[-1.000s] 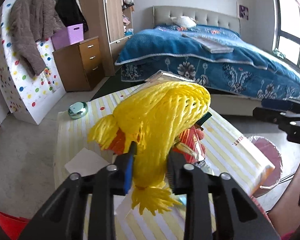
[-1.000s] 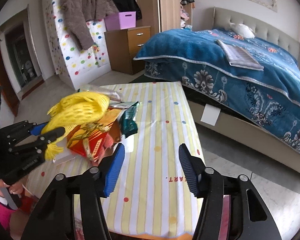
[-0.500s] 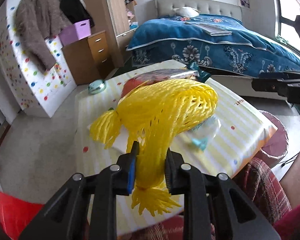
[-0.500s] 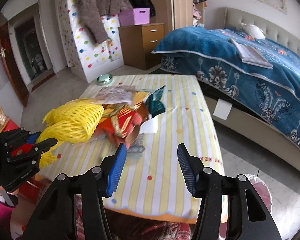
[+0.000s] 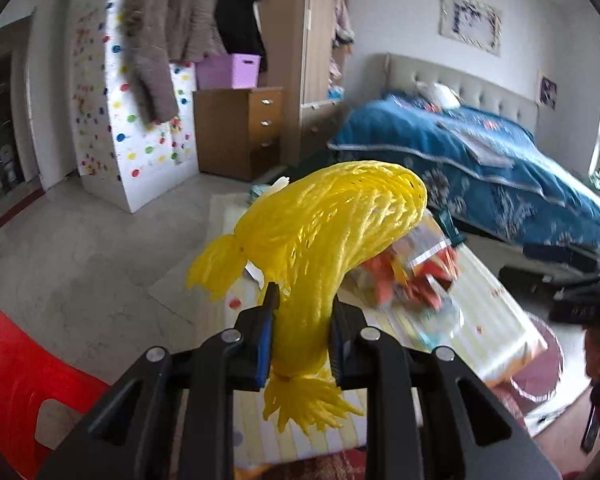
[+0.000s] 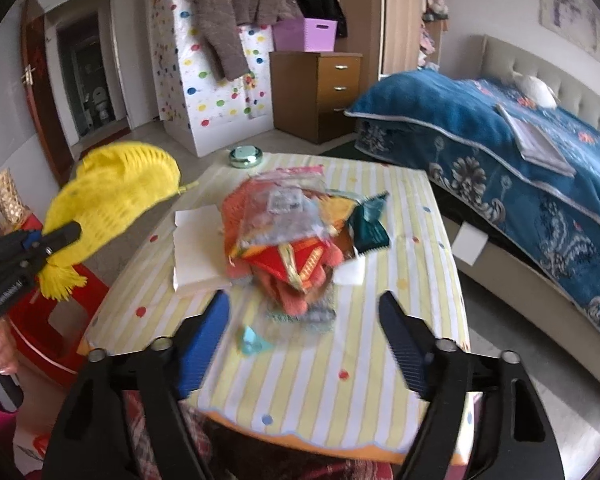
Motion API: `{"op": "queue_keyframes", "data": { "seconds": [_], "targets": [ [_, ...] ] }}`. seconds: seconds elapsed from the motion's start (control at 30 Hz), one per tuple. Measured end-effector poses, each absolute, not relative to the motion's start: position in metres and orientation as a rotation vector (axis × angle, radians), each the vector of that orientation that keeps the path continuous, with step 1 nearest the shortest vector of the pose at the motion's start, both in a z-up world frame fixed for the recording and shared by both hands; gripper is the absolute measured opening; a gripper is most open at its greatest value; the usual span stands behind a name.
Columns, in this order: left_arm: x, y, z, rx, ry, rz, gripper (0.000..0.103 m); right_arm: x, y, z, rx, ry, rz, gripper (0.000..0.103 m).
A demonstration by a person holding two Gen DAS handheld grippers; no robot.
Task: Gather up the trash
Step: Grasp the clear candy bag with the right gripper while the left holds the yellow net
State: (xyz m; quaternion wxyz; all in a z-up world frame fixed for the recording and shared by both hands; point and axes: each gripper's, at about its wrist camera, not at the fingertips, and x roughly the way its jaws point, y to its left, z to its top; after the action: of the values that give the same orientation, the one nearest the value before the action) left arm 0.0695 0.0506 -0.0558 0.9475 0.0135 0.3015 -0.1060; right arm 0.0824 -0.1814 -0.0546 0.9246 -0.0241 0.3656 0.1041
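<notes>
Left tongs clamp yellow foam net; right tongs gape, holding nothing.

Pale walls and grey floor; a blue-quilted bed at right; wooden drawers under a purple bin; coats on a dotted panel; a red stool.

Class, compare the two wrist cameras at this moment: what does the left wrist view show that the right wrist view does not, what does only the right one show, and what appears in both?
Only the left wrist view shows the left hand-held gripper from behind, its fingers squeezing the yellow foam net.

Only the right wrist view shows the open right hand-held gripper, the white paper and the round green tin.

Both show the net, the striped table, the wrapper pile, the bed and the red stool.
</notes>
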Motion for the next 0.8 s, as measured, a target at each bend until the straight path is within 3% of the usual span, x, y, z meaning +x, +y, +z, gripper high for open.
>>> {"op": "queue_keyframes", "data": {
  "seconds": [0.1, 0.47, 0.53, 0.6, 0.8],
  "targets": [
    [0.08, 0.052, -0.055, 0.025, 0.604, -0.184, 0.02, 0.101, -0.17, -0.057, -0.068, 0.751, 0.215, 0.087],
    [0.108, 0.059, -0.073, -0.003, 0.636, -0.185, 0.02, 0.182, -0.139, -0.089, -0.129, 0.842, 0.208, 0.087],
    [0.111, 0.059, -0.075, -0.007, 0.644, -0.19, 0.02, 0.187, -0.137, -0.094, -0.136, 0.86, 0.212, 0.084],
    [0.111, 0.062, -0.077, -0.008, 0.646, -0.191, 0.02, 0.188, -0.136, -0.095, -0.142, 0.859, 0.204, 0.072],
    [0.107, 0.063, -0.075, -0.01, 0.644, -0.181, 0.02, 0.181, -0.139, -0.085, -0.139, 0.811, 0.203, 0.065]
  ]
}}
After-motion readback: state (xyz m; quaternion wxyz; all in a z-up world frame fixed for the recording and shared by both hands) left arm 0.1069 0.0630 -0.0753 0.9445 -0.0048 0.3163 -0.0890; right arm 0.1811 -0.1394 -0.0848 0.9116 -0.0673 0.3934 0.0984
